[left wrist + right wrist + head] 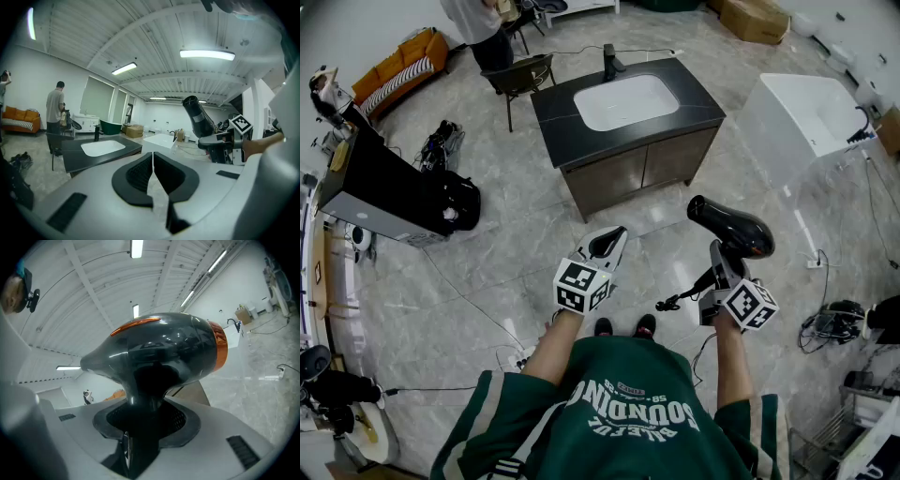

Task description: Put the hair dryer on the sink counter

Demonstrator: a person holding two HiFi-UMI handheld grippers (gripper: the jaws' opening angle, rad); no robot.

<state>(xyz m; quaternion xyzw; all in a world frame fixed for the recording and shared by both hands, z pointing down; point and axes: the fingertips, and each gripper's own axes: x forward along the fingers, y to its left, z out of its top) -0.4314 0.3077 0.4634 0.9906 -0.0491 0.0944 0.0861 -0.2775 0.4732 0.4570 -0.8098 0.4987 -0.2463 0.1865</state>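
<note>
White-shelled left gripper (605, 246): it's out on the near side of the sink counter (572, 131), well short of it. The tongs are pressed together with nothing between them. This looks like the spare hand, parked out of the way.
Left forearm: it reaches forward from the green shirt. The gripper dips only slightly and its nose is aimed at the counter's cabinet front.
Sink counter: it has a dark top with a white basin (626, 101) sunk in the middle and a faucet (611, 64) at the far edge. There are bare strips of top on either side of the basin, so I'd judge there's room to land something.
Hair dryer (731, 228): it's glossy black with an orange band at one end. It's up in the air on the near side of the counter, off its right front corner and well apart from the top, so it's not delivered yet.
Right gripper (722, 261): the tongs are pinching the dryer's handle, and the barrel rides above the jaws. A handle grip probably leaves the body free to be laid flat.
Cord (675, 302): it trails from the handle's foot back toward the person, and it could snag on the way.
Right forearm: it's stretched forward beside the left one, tipped a touch downward, and the two grippers are apart.
</note>
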